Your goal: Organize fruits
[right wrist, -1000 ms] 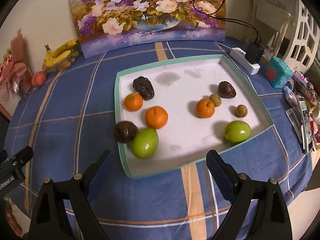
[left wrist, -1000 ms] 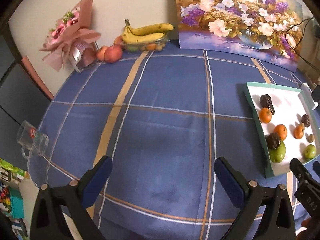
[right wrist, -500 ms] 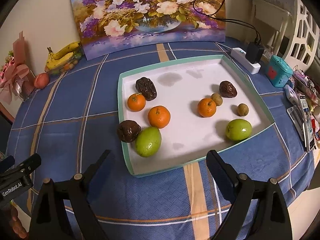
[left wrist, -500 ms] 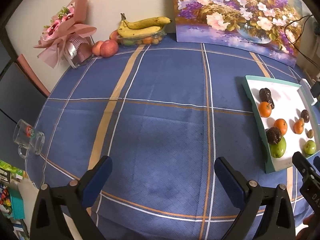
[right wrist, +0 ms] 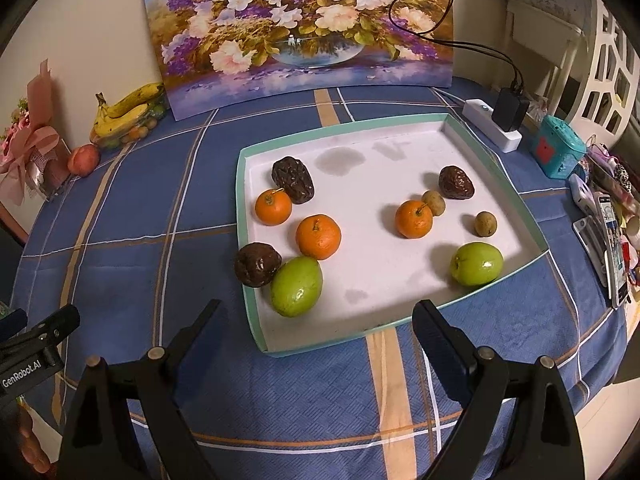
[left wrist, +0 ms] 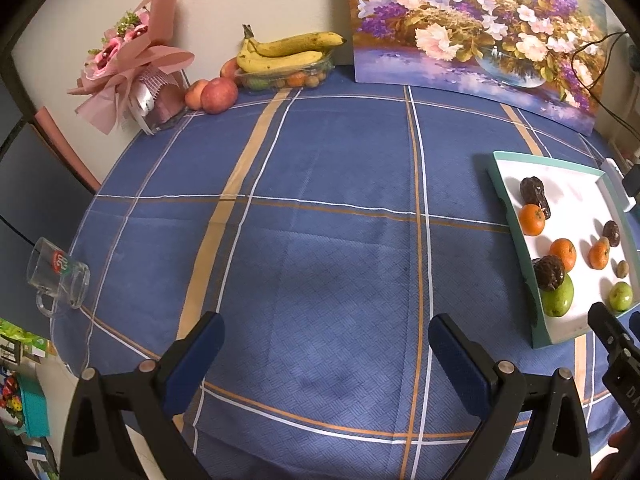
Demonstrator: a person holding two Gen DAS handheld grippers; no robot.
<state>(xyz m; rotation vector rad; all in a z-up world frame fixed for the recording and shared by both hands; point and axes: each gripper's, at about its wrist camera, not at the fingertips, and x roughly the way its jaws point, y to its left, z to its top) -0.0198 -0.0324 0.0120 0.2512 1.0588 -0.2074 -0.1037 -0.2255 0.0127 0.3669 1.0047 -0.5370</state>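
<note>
A white tray with a teal rim (right wrist: 256,322) (left wrist: 516,220) lies on the blue checked tablecloth. It holds three oranges (right wrist: 318,237), two green fruits (right wrist: 296,286) (right wrist: 476,263), three dark wrinkled fruits (right wrist: 293,180) and two small brown ones (right wrist: 485,224). My right gripper (right wrist: 316,332) hangs open over the tray's near edge, empty. My left gripper (left wrist: 326,344) stands open above bare cloth, left of the tray. Bananas (left wrist: 288,52) on a clear box of small fruits and two apples (left wrist: 218,95) sit by the back wall.
A flower painting (right wrist: 300,24) leans on the wall. A pink bouquet (left wrist: 132,76) stands back left, a glass mug (left wrist: 56,276) at the left table edge. A power strip with charger (right wrist: 500,124), a teal box (right wrist: 558,152) and several small items lie right of the tray.
Both grippers have drawn back and up a little, so the tray and back-wall fruit look slightly smaller and shifted. Both grippers stay open; no fruit has moved.
</note>
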